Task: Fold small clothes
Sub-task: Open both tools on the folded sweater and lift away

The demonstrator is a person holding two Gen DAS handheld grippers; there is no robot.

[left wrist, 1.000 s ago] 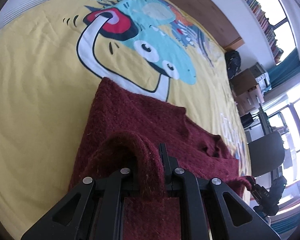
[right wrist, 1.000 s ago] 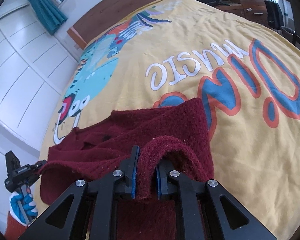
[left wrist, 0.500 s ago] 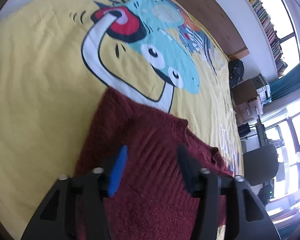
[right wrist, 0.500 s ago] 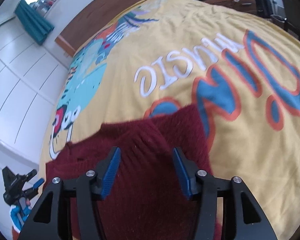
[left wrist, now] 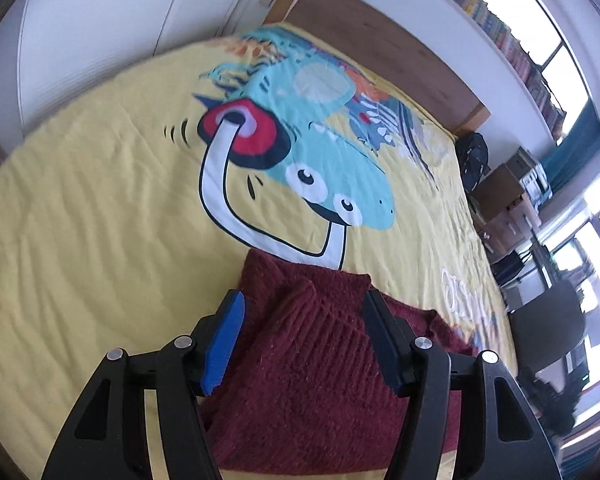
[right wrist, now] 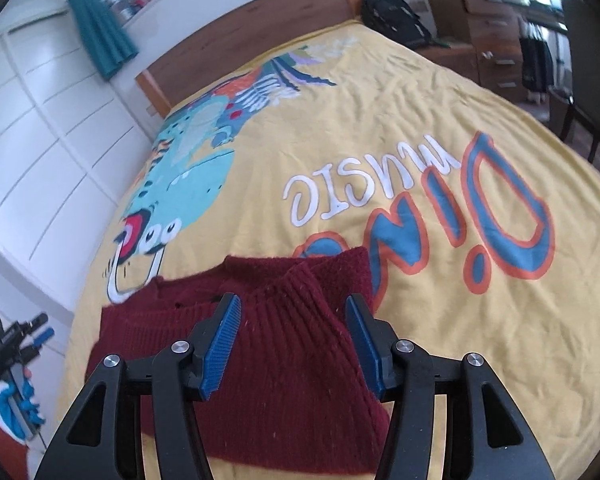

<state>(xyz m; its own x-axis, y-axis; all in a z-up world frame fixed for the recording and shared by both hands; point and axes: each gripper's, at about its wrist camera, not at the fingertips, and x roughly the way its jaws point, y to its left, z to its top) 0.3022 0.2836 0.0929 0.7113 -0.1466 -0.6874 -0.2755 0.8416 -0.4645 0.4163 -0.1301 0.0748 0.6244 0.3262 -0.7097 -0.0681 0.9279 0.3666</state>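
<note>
Near edge of the sweater [left wrist: 308,380] is cut off behind the tool bodies in both wrist views; cannot tell how its lower hem lies. Neck area only partly shows in the right view, a dark gap near the collar, hard to read. Room to the right in the left view is blown out by window glare and smeared; a chair [left wrist: 548,328] barely makes out. In the right view the left tool appears only as a small shape at the far left edge, with a gloved hand [right wrist: 14,404] under it, partly cropped.

A second ago each tool was pinched shut on a raised fold of the knit. Now left tool [left wrist: 300,340] and right tool [right wrist: 290,344] both stand with fingers spread apart, nothing between the pads, and both sit higher over the bed. The fold has dropped flat.

Sweater, dark red knit, lies on the yellow bedspread [left wrist: 80,220], folded over itself, a sleeve edge forming a ridge in the middle. It sits directly below and ahead of each tool, not touching the pads. Its far edge overlaps the white headphone band of the printed dinosaur [left wrist: 324,168] on the left side, and the orange-blue lettering [right wrist: 460,220] on the right.
</note>
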